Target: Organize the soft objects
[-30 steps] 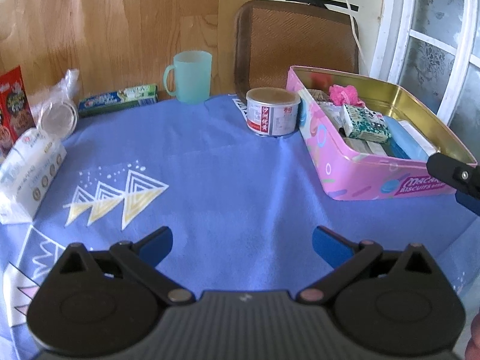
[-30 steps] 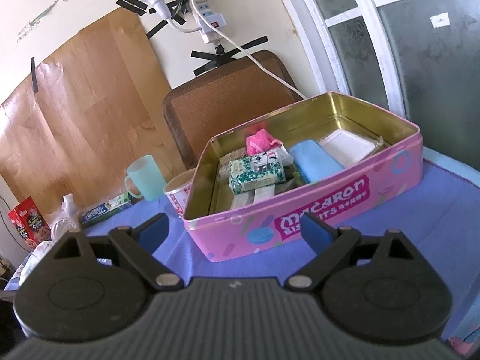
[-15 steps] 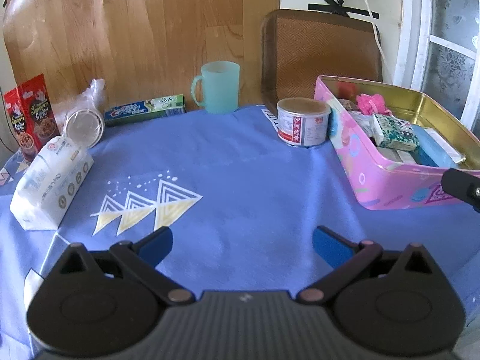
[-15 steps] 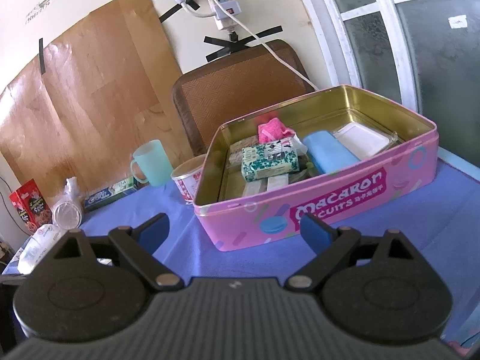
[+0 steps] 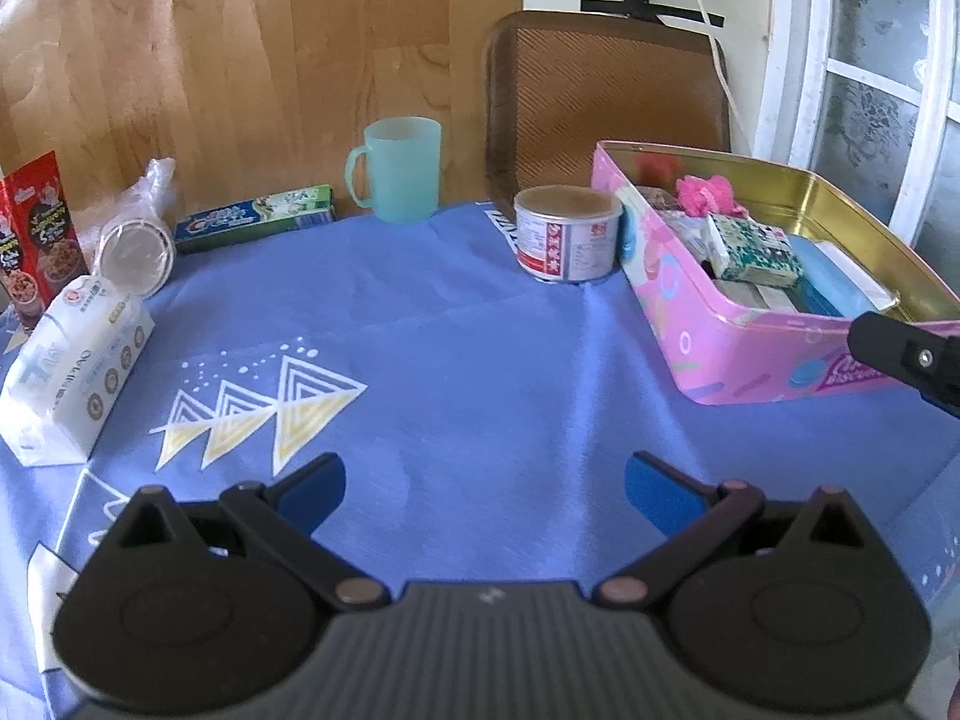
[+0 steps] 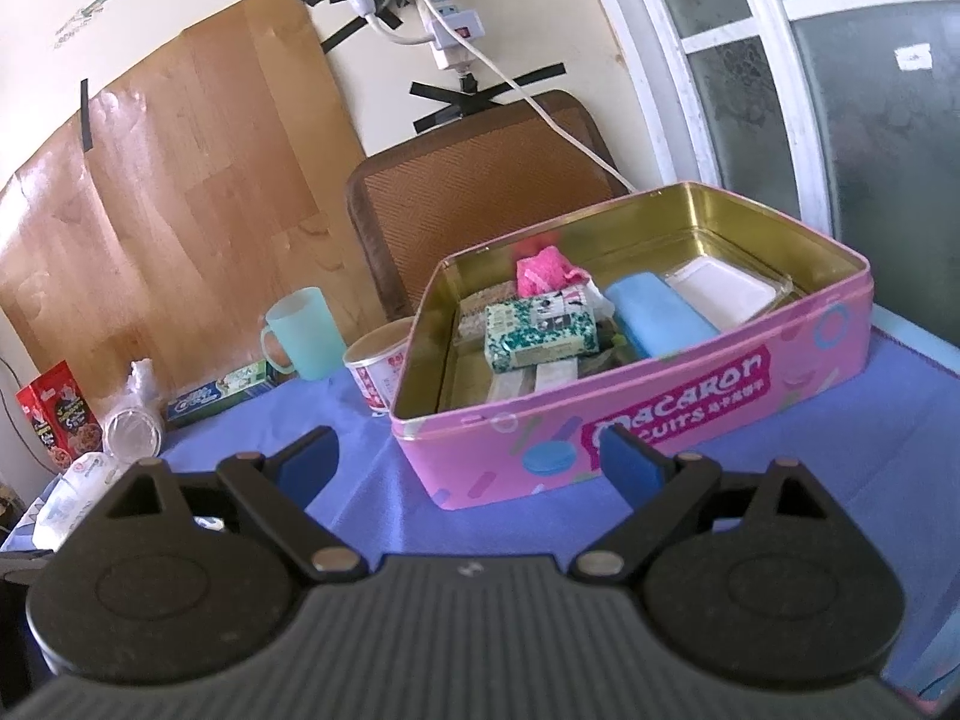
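Observation:
A pink macaron tin [image 5: 720,348] [image 6: 690,414] stands open on the blue cloth at the right. In it lie a pink soft wad [image 6: 540,273], a green patterned tissue pack [image 6: 540,336], a blue pack [image 6: 657,324] and a white flat pack [image 6: 720,294]. A white tissue pack [image 5: 72,372] lies at the table's left edge. My left gripper [image 5: 485,489] is open and empty above the middle of the cloth. My right gripper [image 6: 465,459] is open and empty just in front of the tin; one arm of it shows in the left wrist view [image 5: 906,354].
A round can [image 5: 567,234] stands by the tin's left end. A teal mug [image 5: 399,168], a toothpaste box [image 5: 255,219], a bagged stack of cups [image 5: 135,240] and a red snack box [image 5: 36,240] line the back and left. A brown chair back [image 5: 606,96] is behind the table.
Both grippers have drawn back a little from the tin and turned slightly left, so more of the table's left side shows. Both stay open and empty.

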Action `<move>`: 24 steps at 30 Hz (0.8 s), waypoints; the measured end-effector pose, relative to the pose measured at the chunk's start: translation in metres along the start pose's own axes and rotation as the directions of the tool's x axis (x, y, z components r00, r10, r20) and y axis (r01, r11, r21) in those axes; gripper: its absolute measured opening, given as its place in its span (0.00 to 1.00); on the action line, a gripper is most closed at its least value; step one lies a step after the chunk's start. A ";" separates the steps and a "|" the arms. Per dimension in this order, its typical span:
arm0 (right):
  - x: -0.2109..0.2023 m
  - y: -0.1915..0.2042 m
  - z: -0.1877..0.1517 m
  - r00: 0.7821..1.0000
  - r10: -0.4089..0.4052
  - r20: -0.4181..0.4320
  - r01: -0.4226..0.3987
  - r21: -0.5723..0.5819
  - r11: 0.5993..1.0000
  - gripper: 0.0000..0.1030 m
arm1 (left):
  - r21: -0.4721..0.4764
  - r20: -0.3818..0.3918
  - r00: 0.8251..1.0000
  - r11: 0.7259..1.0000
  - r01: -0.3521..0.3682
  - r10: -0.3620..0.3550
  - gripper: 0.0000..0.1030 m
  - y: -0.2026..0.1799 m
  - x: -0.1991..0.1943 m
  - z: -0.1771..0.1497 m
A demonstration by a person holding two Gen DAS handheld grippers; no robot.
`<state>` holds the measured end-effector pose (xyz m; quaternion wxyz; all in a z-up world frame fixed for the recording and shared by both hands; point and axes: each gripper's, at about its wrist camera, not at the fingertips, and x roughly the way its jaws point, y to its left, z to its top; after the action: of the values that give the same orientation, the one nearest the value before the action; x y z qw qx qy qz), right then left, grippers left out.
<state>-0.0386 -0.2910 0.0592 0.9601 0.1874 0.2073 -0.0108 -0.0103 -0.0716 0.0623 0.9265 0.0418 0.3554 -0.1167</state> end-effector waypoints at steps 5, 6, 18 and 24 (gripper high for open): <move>0.000 -0.002 0.000 1.000 0.004 -0.002 -0.004 0.002 1.000 0.93 | 0.005 -0.005 1.000 1.000 0.005 -0.005 1.00 -0.002 0.000 -0.001; 0.000 -0.002 0.000 1.000 0.005 -0.003 -0.005 0.000 1.000 0.93 | 0.004 -0.006 1.000 1.000 0.007 -0.007 1.00 -0.001 0.000 -0.001; 0.000 -0.002 -0.002 1.000 0.005 -0.002 -0.005 0.004 1.000 0.93 | 0.019 -0.018 1.000 1.000 0.008 -0.008 1.00 -0.004 0.002 -0.004; 0.002 -0.004 -0.003 1.000 0.005 -0.005 -0.005 0.006 1.000 0.93 | 0.024 -0.029 1.000 1.000 0.011 -0.011 1.00 -0.005 0.004 -0.006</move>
<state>-0.0385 -0.2934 0.0547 0.9590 0.1909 0.2094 -0.0084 -0.0123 -0.0763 0.0552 0.9199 0.0527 0.3677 -0.1254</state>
